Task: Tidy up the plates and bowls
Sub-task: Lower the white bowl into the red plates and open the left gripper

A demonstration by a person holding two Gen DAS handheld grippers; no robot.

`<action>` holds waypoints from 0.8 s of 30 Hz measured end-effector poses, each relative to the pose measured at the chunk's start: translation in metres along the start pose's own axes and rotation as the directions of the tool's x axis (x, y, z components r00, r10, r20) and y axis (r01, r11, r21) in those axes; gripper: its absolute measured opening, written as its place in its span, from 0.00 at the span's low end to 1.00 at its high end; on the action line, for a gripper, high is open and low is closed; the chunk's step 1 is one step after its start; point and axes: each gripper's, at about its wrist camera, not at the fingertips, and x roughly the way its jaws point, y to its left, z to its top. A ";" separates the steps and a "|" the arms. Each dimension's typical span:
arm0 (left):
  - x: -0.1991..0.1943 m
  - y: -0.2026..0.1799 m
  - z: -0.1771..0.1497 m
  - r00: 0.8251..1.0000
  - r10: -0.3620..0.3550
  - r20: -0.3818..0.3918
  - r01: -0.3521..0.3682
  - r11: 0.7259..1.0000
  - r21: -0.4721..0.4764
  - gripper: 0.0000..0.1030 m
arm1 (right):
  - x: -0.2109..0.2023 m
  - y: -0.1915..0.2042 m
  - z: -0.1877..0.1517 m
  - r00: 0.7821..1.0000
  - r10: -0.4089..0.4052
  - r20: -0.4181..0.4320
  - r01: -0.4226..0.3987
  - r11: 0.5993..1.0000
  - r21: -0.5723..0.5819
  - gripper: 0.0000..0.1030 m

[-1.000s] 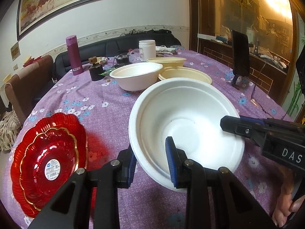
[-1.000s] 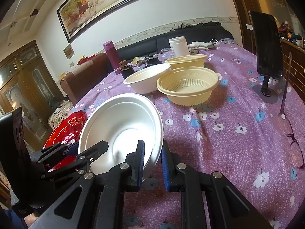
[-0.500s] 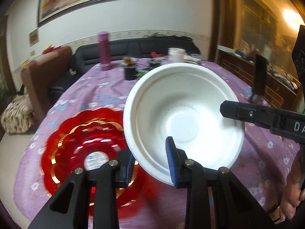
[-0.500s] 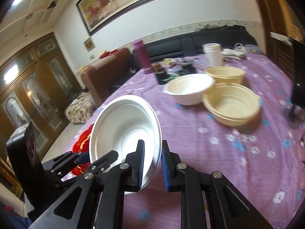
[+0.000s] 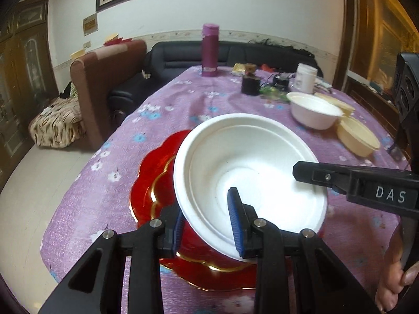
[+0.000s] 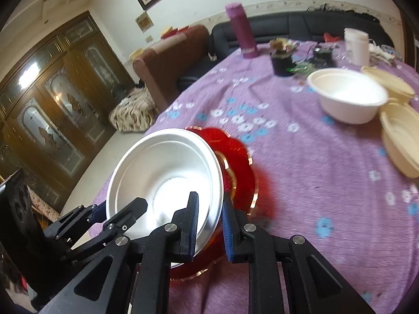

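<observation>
Over the red plate (image 5: pixel 154 183), both fingers (image 5: pixel 235 219) on the white bowl (image 5: pixel 251 172)

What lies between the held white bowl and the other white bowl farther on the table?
In the right wrist view, only bare purple flowered tablecloth lies between the held white bowl and the far white bowl; the red plate sits under the held one.
</observation>
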 end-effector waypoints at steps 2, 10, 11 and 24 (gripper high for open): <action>0.003 0.005 -0.002 1.000 -0.001 -0.008 0.001 1.000 -0.013 0.28 | 0.009 0.002 0.001 1.000 -0.005 -0.013 0.005 1.000 -0.003 0.19; 0.014 0.014 -0.010 0.999 0.013 -0.034 -0.014 0.999 -0.041 0.28 | 0.031 0.002 0.001 0.998 -0.025 -0.053 0.024 1.000 -0.021 0.20; 0.015 0.016 -0.010 0.999 0.016 -0.035 -0.017 0.999 -0.043 0.28 | 0.032 0.003 0.001 0.998 -0.027 -0.056 0.026 0.999 -0.023 0.20; 0.001 0.029 -0.001 0.999 0.041 -0.001 -0.041 0.995 -0.086 0.48 | 0.008 -0.005 0.005 1.000 -0.020 -0.019 0.019 1.000 -0.021 0.37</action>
